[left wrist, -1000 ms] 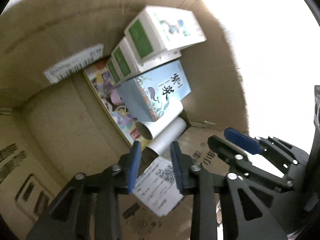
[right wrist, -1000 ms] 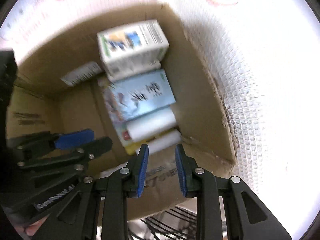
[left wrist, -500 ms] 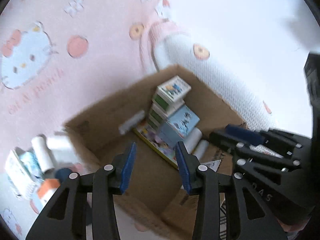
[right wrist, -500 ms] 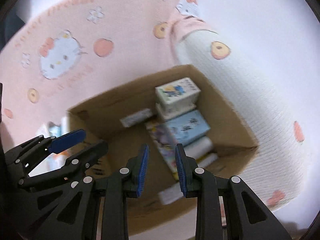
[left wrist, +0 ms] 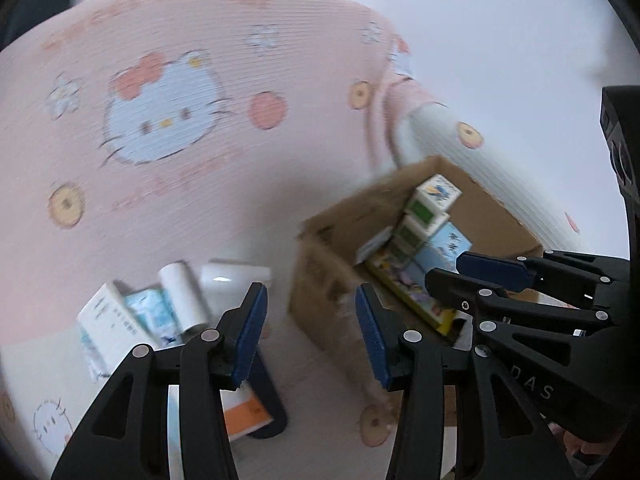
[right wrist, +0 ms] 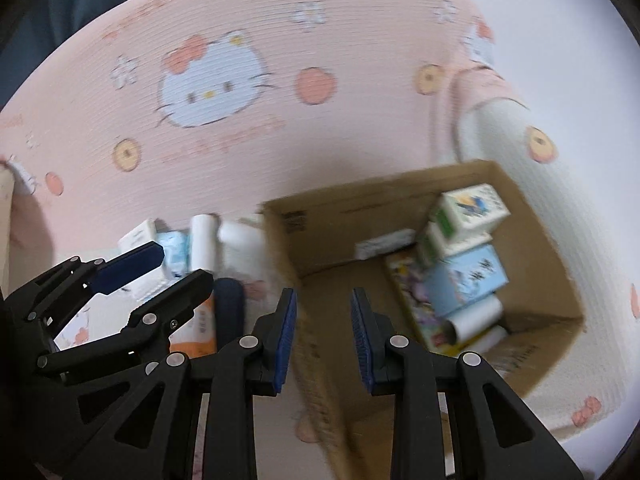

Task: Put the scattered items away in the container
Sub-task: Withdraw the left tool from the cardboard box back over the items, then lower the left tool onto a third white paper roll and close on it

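Cardboard box point(left wrist: 320, 280) right of left gripper point(left wrist: 310, 330), empty

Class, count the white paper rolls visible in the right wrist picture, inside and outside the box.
3: two lie in the cardboard box, roll and roll beside it; one roll stands outside among scattered items. Others may be hidden.

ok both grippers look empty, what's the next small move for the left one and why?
Probably swing the left gripper down-left onto the white roll. Its jaws are open and empty, and the roll lies among boxes outside the cardboard box, the nearest loose item in line with it.
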`<state>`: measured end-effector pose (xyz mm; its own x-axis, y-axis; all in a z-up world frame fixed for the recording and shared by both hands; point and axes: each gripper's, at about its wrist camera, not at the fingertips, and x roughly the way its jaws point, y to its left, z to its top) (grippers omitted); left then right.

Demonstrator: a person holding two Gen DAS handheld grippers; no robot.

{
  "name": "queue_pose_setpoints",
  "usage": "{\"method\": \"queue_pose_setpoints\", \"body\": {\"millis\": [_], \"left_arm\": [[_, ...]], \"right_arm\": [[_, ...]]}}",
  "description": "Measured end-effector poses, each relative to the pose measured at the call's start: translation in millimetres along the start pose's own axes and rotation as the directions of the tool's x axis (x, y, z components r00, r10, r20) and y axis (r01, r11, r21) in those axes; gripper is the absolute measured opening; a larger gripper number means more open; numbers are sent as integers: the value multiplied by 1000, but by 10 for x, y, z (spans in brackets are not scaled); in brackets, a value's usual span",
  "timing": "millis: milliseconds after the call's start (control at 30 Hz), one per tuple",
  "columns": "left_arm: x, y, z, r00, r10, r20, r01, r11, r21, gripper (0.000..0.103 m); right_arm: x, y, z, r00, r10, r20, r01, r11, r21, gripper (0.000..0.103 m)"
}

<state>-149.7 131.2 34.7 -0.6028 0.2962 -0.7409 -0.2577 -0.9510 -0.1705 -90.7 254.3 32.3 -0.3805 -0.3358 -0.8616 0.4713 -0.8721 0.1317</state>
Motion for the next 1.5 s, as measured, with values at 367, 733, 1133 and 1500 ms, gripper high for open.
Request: {"method": "queue_pose_setpoints", "body": {"millis": [367,733,1133,1500], "left_arm": [[167,826,-266,995,69,-75,-77,990,-119,51],[542,1423,-517,990,25,-140,-51,982,-182,51],[807,2214,-471,970,-234,-69,198,920,-339,51],[1315,2070,-6,930,-324,-172,278,929,-246,50]], "right_arm": [[535,689,100,996,75,-47,-79,991,-110,24],[1005,1040,17,997,24,-68,-48,922,-385,25],[1606,1490,-464,927,-363,97,315,611,-726,25],[2408,1464,-614,801,-584,129,445,438,-781,25]]}}
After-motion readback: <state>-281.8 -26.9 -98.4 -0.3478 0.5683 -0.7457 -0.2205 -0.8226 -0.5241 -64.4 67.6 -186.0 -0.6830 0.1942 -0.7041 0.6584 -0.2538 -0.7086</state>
